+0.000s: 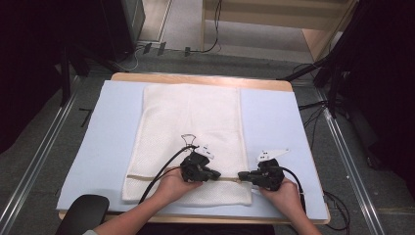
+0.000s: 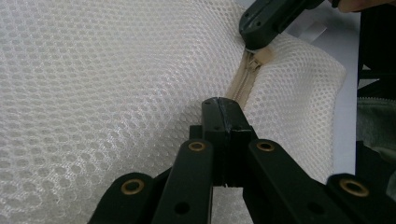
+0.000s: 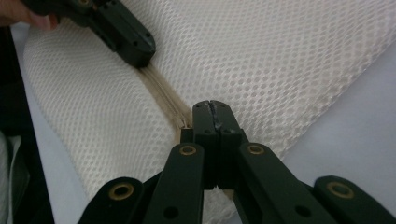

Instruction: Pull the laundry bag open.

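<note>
A white mesh bag [image 1: 191,122] lies flat on a light blue mat [image 1: 110,132]. A beige zipper [image 1: 147,176] runs across the bag near its front edge. My left gripper [image 1: 215,175] is shut on the zipper line [image 2: 240,86] of the bag, jaws pressed together [image 2: 223,106]. My right gripper [image 1: 241,175] points at it from the right, a short gap away. Its jaws [image 3: 210,109] are shut at the zipper's end, where the beige zipper pull [image 2: 260,57] sits at its tip [image 2: 254,39]. The left gripper [image 3: 135,49] rests on the zipper [image 3: 163,91] further along.
The mat covers a wooden table [image 1: 195,78] whose front edge is just below my hands. A black rounded object [image 1: 82,213] sits at the front left corner. Metal rails [image 1: 34,166] flank the table, and cables [image 1: 313,117] lie on the floor at right.
</note>
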### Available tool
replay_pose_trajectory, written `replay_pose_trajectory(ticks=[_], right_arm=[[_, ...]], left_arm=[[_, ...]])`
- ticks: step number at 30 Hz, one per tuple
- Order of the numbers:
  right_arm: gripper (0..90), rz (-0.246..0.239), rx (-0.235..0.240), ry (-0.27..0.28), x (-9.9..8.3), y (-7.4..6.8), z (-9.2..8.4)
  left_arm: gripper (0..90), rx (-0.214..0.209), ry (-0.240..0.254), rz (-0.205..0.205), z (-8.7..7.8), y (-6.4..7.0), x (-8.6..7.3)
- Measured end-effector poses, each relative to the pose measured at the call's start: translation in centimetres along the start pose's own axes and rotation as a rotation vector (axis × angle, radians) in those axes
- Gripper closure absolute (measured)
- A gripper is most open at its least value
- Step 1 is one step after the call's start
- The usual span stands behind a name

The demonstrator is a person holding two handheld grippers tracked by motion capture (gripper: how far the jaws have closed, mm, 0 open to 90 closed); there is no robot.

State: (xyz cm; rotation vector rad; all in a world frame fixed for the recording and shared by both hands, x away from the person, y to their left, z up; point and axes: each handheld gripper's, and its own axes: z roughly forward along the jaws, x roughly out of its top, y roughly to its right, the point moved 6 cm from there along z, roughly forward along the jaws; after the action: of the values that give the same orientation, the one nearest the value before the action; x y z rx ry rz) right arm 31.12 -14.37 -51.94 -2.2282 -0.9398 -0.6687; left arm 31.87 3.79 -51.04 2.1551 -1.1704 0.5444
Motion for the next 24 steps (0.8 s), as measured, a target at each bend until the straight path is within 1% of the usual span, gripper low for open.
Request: replay_pose_trajectory(ticks=[1, 2, 3, 4, 6, 7, 8, 9, 11, 13, 14, 15, 16, 17, 18, 19, 21, 22, 24], right_arm=[[90.0, -0.014, 0.014, -0.001, -0.1, -0.1, -0.1], [90.0, -0.015, 0.016, -0.005, -0.2, -0.3, -0.1], [90.0, -0.011, 0.031, -0.009, -0.2, -0.4, 0.0], [90.0, -0.019, 0.034, -0.014, -0.2, -0.5, 0.1], [90.0, -0.02, 0.026, -0.016, 0.0, -0.7, 0.2], [90.0, -0.025, 0.021, -0.019, 0.1, -0.8, 0.3], [90.0, -0.039, 0.015, -0.017, 0.2, -0.7, 0.3], [90.0, -0.042, 0.004, -0.016, 0.2, -0.8, 0.2], [90.0, -0.059, -0.017, 0.004, 0.4, -0.6, -0.2], [90.0, -0.071, -0.036, 0.025, 0.5, -0.3, -0.7], [90.0, -0.074, -0.039, 0.026, 0.4, -0.1, -0.8], [90.0, -0.074, -0.041, 0.021, 0.3, 0.0, -0.9], [90.0, -0.076, -0.042, 0.017, 0.2, 0.0, -0.9], [90.0, -0.084, -0.039, 0.008, 0.1, 0.0, -0.8], [90.0, -0.092, -0.042, 0.002, 0.0, -0.1, -0.7], [90.0, -0.101, -0.047, -0.006, 0.0, -0.1, -0.6], [90.0, -0.114, -0.054, -0.009, -0.1, -0.2, -0.5], [90.0, -0.111, -0.06, -0.012, -0.1, -0.1, -0.5], [90.0, -0.128, -0.062, -0.006, -0.2, 0.0, -0.5]], left_arm=[[90.0, -0.003, -0.002, 0.0, 0.0, 0.0, 0.0], [90.0, -0.005, -0.002, 0.0, 0.0, -0.1, 0.0], [90.0, -0.007, -0.002, -0.001, 0.0, -0.1, 0.0], [90.0, -0.008, -0.001, -0.001, 0.0, -0.1, 0.0], [90.0, -0.011, 0.001, -0.005, 0.0, -0.1, 0.0], [90.0, -0.009, 0.0, -0.006, -0.1, -0.1, 0.0], [90.0, -0.008, -0.003, -0.005, -0.1, -0.1, 0.1], [90.0, -0.004, -0.004, -0.008, -0.2, 0.0, 0.2], [89.8, -0.009, -0.004, -0.009, -0.3, 0.1, 0.4], [88.9, -0.015, 0.002, 0.0, -0.4, 0.3, 0.6], [88.1, -0.016, 0.005, -0.003, -0.4, 0.5, 0.8], [87.4, -0.016, 0.005, -0.003, -0.4, 0.5, 0.8], [86.9, -0.025, 0.009, -0.003, -0.4, 0.7, 1.1], [86.4, -0.023, 0.008, -0.005, -0.4, 0.9, 1.3], [85.6, -0.036, 0.016, -0.004, -0.3, 1.0, 1.5], [85.0, -0.032, 0.014, 0.0, -0.2, 1.2, 1.6], [83.0, -0.036, 0.01, 0.004, 0.1, 1.5, 1.8], [82.2, -0.036, 0.006, 0.006, 0.3, 1.6, 1.9], [79.8, -0.038, 0.002, -0.003, 0.8, 1.6, 2.1]])
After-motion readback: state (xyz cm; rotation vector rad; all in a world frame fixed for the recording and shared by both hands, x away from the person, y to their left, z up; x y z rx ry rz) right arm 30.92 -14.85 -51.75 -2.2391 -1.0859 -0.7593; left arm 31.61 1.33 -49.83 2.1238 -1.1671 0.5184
